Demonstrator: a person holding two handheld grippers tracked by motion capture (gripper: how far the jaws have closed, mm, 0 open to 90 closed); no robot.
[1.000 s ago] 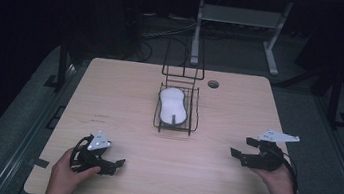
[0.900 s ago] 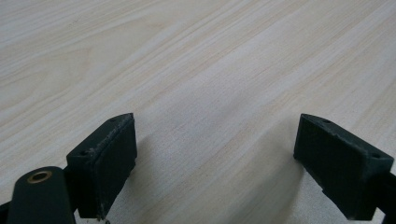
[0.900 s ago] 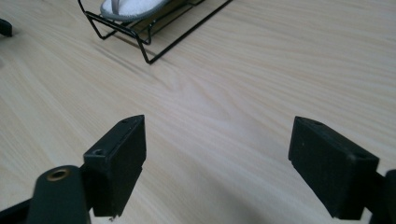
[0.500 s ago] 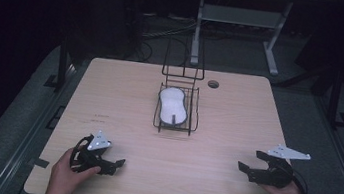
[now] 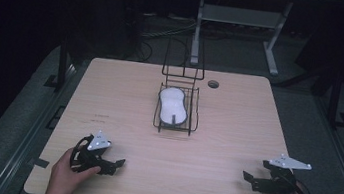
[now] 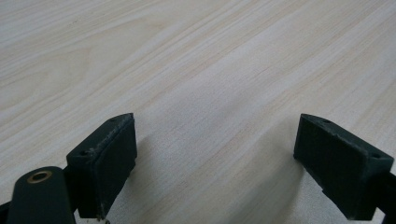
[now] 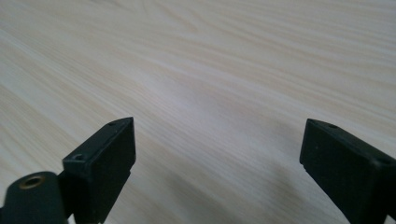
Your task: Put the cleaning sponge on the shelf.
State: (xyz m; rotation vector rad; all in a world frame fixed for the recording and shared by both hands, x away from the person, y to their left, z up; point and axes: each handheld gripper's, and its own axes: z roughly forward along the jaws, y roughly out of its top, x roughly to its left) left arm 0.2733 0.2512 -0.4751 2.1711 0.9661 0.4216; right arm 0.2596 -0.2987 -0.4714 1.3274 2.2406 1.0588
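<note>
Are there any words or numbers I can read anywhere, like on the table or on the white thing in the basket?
None can be read.
Table: a tiny dark mark of print near its left side, too small to read.
White thing in the wire basket: no writing shows.
Left gripper and right gripper: no labels show on them.

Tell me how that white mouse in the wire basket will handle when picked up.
The white mouse looks like smooth, rounded plastic, so it may slip between flat pads. It is probably light and rigid. It lies low inside the wire basket, so the basket's sides may hinder a sideways grasp.
</note>
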